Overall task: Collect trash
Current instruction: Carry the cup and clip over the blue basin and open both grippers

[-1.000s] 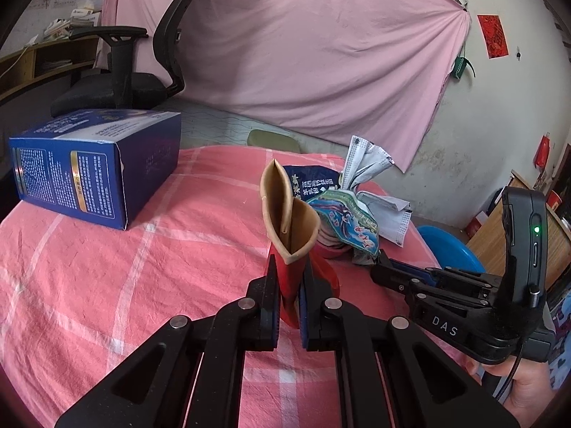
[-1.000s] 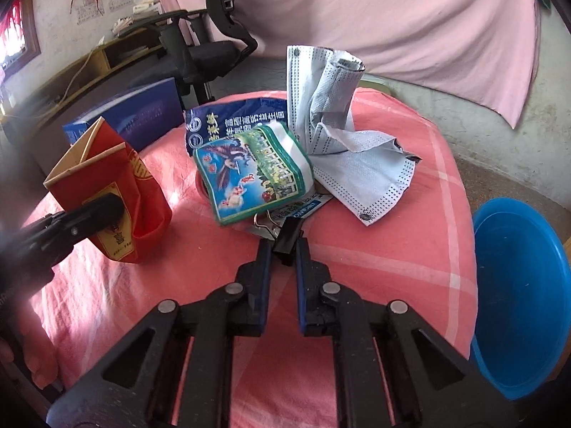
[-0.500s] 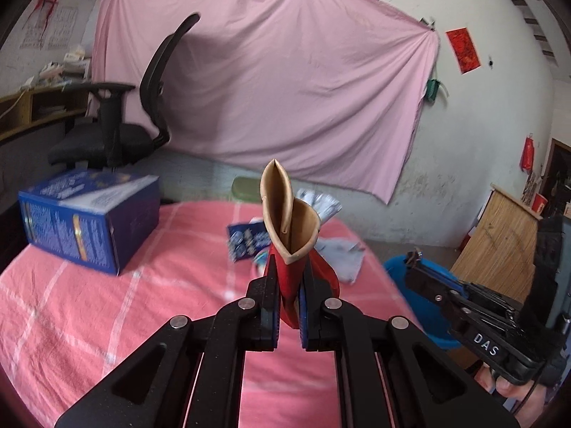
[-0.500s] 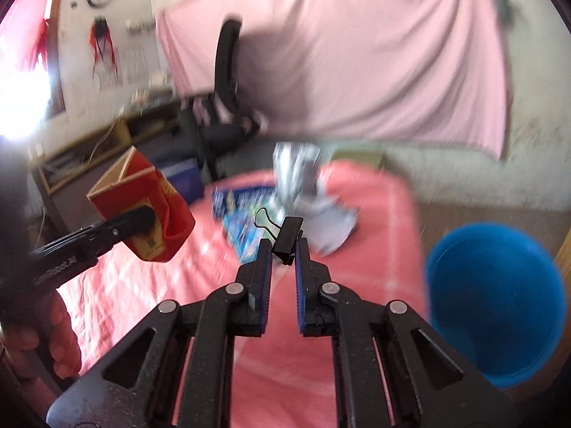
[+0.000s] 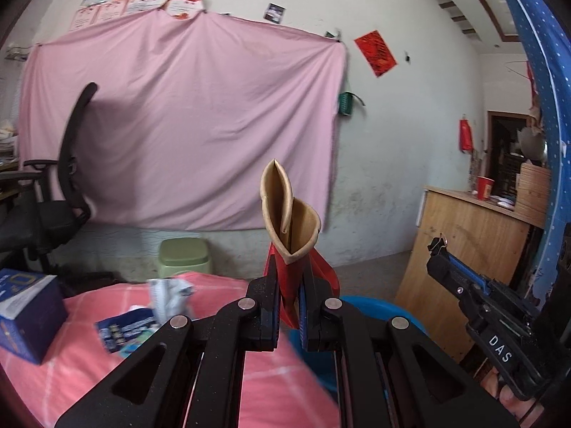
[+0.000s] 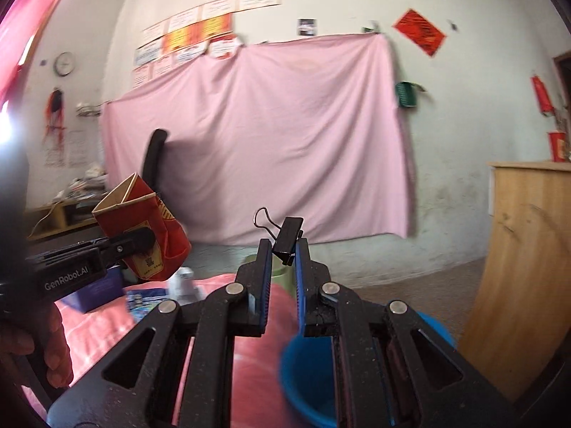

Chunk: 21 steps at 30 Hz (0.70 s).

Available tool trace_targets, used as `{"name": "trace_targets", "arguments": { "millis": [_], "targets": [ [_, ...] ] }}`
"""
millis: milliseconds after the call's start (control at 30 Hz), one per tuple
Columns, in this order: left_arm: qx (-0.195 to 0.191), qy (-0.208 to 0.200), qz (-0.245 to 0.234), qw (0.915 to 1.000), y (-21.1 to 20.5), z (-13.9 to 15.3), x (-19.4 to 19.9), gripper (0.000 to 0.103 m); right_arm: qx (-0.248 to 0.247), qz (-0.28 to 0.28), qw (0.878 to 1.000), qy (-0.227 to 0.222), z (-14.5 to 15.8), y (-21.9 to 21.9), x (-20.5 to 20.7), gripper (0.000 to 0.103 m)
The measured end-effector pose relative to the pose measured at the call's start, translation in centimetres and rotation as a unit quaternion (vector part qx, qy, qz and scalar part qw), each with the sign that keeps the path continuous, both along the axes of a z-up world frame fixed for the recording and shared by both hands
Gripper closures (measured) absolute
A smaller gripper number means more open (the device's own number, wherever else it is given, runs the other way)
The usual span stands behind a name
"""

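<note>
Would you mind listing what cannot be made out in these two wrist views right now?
- Left wrist view: most of the blue basin is hidden by the left gripper and its red carton.
- Left wrist view: the wrappers on the table are motion-blurred; print unreadable.
- Right wrist view: the basin's inside is blurred, cut by the right gripper holding the binder clip.
</note>
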<state>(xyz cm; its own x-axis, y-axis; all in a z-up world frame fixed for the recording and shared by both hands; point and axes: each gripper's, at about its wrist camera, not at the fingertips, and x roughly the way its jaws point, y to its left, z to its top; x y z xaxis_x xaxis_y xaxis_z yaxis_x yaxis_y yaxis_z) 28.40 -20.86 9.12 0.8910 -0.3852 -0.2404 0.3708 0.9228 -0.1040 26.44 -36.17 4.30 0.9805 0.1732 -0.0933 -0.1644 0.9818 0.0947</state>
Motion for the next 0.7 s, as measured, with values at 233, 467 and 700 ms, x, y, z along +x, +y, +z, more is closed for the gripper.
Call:
{"name": "trace_targets", "arguments": {
  "millis": [233,467,700],
  "targets": [
    [0.018,0.034,-0.049,0.9981,-6.3,-1.5,3.8,0.097,0.005,-0.049,0.998,0.028,-1.3,-3.9,0.1,0.069],
    [0.033,0.119,-0.075,0.9895,-9.6,-4.7,7.9,0.097,0.033,-0.066,0.993,0.095,-3.7,-6.8,2.0,0.069],
    [0.036,0.201,-0.084,0.9753,-10.6,-7.5,10.7,0.096,0.063,-0.069,0.980,0.175,-6.4,-8.6,4.6,0.068]
  ]
}}
